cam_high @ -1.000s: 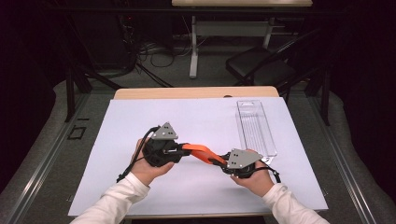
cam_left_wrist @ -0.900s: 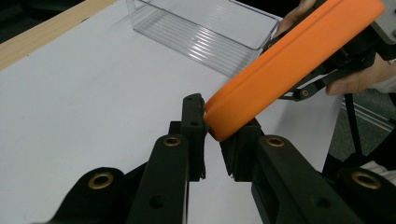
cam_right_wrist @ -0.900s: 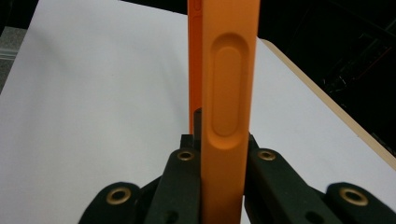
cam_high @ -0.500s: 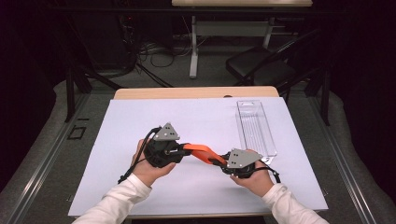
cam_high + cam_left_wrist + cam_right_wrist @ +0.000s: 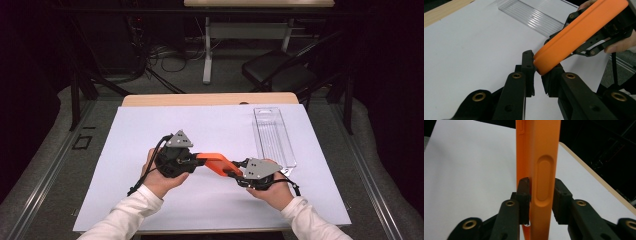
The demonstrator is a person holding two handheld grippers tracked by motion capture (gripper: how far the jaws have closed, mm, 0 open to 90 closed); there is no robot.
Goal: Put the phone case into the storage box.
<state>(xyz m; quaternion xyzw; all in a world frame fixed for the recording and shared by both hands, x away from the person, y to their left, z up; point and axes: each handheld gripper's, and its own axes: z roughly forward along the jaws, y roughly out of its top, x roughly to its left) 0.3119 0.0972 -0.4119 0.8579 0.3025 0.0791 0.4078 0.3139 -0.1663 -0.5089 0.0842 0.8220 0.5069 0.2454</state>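
The orange phone case hangs above the white worktop, bridging both grippers. The left gripper pinches one end; the right gripper has just been opening, its jaws loosening around the other end. A handover seems underway; next, the right should back off cleanly.

Both forearms reach in over the table, the left gripper and right gripper pointing at each other. The left one's jaws are clamped tight. The right one's jaws have just been opening.

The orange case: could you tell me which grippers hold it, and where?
The left gripper clamps one end of the orange case; the right gripper's jaws, just opening, flank its other end.
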